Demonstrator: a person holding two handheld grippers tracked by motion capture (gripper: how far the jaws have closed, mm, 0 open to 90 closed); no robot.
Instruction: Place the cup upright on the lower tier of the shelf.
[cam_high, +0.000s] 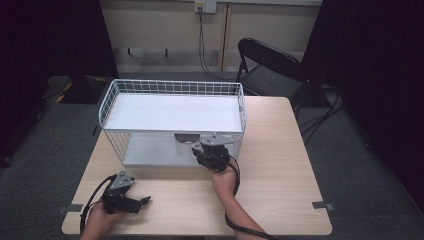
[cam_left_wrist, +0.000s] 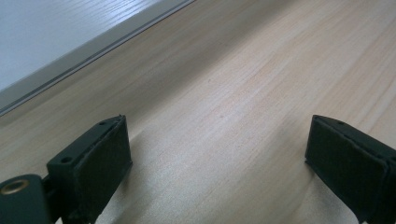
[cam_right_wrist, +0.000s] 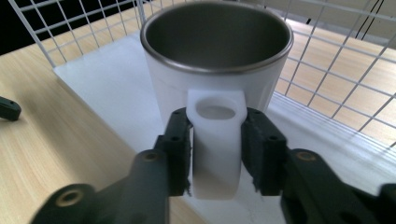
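A: What does the right gripper (cam_right_wrist: 215, 156) have?

B: Its jaws are clamped on the white handle (cam_right_wrist: 216, 140) of a mug (cam_right_wrist: 215, 65), one pad on each side of it. The mug is white outside with a steel lining, upright, mouth open to the top.

A: And where is the mug?

B: At the front edge of the lower shelf (cam_high: 150, 152) of a white wire rack (cam_high: 172, 120). In the high view the gripper (cam_high: 207, 150) reaches in under the upper shelf (cam_high: 170, 112), so room above is tight. Wire mesh closes the sides and back; the front is open toward the person.

A: The left gripper (cam_left_wrist: 217, 158)?

B: Jaws set wide apart, nothing between them, low over bare wood. In the high view it (cam_high: 145, 201) lies near the front left of the table (cam_high: 280, 165), well apart from the rack.

A: Free space?

B: The tabletop right of the rack and along the front edge is bare. A folding chair (cam_high: 272, 67) stands beyond the far right corner.
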